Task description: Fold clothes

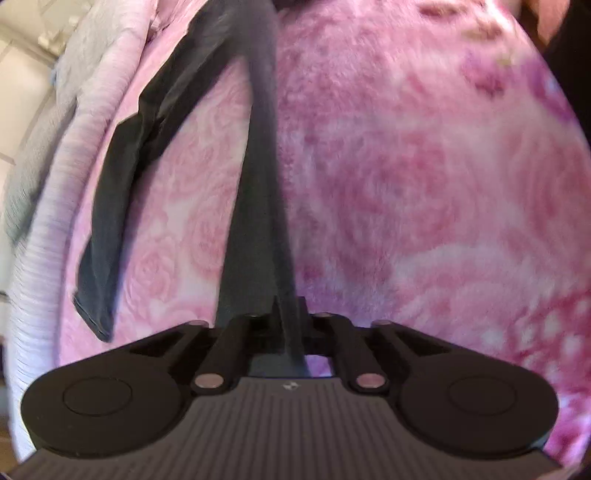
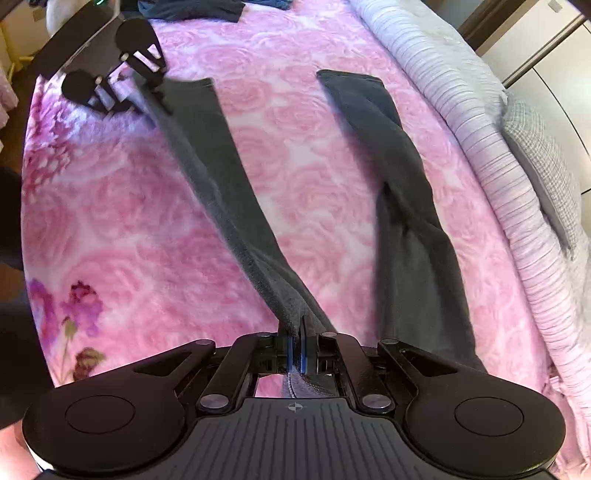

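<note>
The right gripper, at the bottom centre of the right wrist view, has its 2 blue-padded fingers pressed together on the edge of a pair of dark grey soft-knit trousers. From there 1 leg stretches taut toward the upper left of the frame, where the left gripper pinches its far end near the cuff. In the left wrist view the same cloth runs up the centre as a narrow tight band from the left gripper's closed fingers. Holding both ends likely keeps that leg lifted and straight, so its edge can be laid as a clean line.

The other leg lies slack and twisted on the pink rose-patterned fleece blanket, right of centre, well apart from the held leg. The trousers therefore lie spread in a V, not folded. A ribbed pale lilac quilt borders the blanket on the right. Dark clothing sits at the top edge; whether folded I cannot tell.
</note>
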